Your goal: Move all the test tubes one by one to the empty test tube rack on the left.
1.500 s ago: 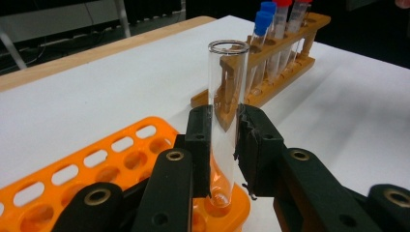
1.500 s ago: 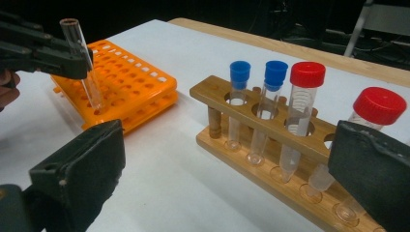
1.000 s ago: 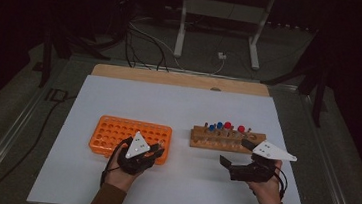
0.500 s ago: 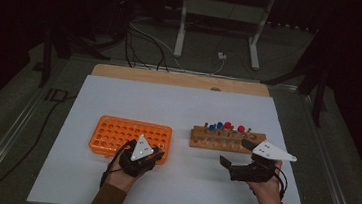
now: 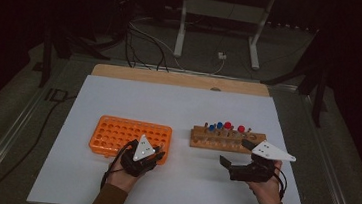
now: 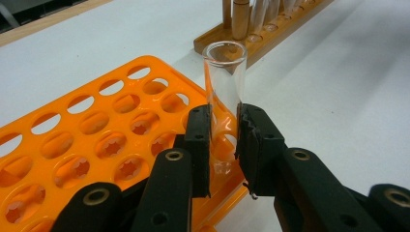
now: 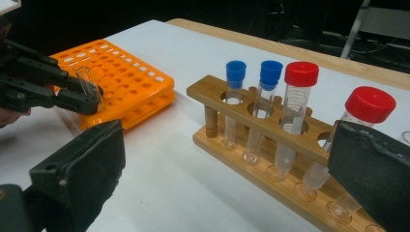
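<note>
Left tool (image 6: 223,140) clamped on clear glass tube (image 6: 223,92), tube upright at near-right corner of orange rack (image 6: 96,125); right tool (image 7: 227,164) jaws wide apart, holding nothing, facing wooden rack (image 7: 251,128) of capped tubes; both racks on white worktop (image 5: 178,107).

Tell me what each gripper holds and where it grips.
The left gripper clamps an uncapped glass tube by its lower half, over the orange rack. The right gripper is open and holds nothing.

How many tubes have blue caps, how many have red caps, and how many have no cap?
Blue-capped tubes in the wooden rack: 2
Red-capped tubes: 2
Uncapped glass tube, held by the left gripper at the orange rack: 1
Total: 5
</note>
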`<state>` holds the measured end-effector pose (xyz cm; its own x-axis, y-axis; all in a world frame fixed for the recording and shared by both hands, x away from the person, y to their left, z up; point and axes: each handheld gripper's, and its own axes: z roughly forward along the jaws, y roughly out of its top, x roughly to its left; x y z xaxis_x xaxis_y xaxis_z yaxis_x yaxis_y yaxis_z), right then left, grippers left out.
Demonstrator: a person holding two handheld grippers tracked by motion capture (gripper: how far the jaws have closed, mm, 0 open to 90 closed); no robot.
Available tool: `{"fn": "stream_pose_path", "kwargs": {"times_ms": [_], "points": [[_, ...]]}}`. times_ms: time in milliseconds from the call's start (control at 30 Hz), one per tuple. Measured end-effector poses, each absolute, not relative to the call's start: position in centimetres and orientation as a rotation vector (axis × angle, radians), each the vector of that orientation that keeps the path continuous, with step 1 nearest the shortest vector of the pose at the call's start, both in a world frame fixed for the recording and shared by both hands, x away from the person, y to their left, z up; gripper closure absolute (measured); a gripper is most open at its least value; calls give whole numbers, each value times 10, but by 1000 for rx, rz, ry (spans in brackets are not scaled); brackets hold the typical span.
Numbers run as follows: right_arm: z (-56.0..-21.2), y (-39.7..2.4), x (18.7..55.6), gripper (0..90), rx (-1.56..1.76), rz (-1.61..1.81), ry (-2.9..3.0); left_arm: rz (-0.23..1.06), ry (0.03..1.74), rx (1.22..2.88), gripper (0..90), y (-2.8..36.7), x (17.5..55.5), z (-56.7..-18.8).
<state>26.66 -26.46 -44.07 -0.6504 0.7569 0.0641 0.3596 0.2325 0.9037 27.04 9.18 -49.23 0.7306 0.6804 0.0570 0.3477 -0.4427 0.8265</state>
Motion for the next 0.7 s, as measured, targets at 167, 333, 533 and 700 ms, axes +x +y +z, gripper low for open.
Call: {"fn": "stream_pose_path", "kwargs": {"times_ms": [167, 333, 533, 700], "points": [[-440, -267, 268, 2, 1030, 1380, 2114, 490, 797, 2052, 664, 94, 271, -492], [-438, -274, 272, 2, 1050, 1367, 2086, 463, 816, 1963, 492, 103, 269, -485], [-433, -287, 280, 3, 1092, 1340, 2041, 461, 842, 1875, 292, 112, 268, -475], [-430, -293, 284, 7, 1103, 1330, 2022, 471, 881, 1820, 189, 121, 269, -469]]}}
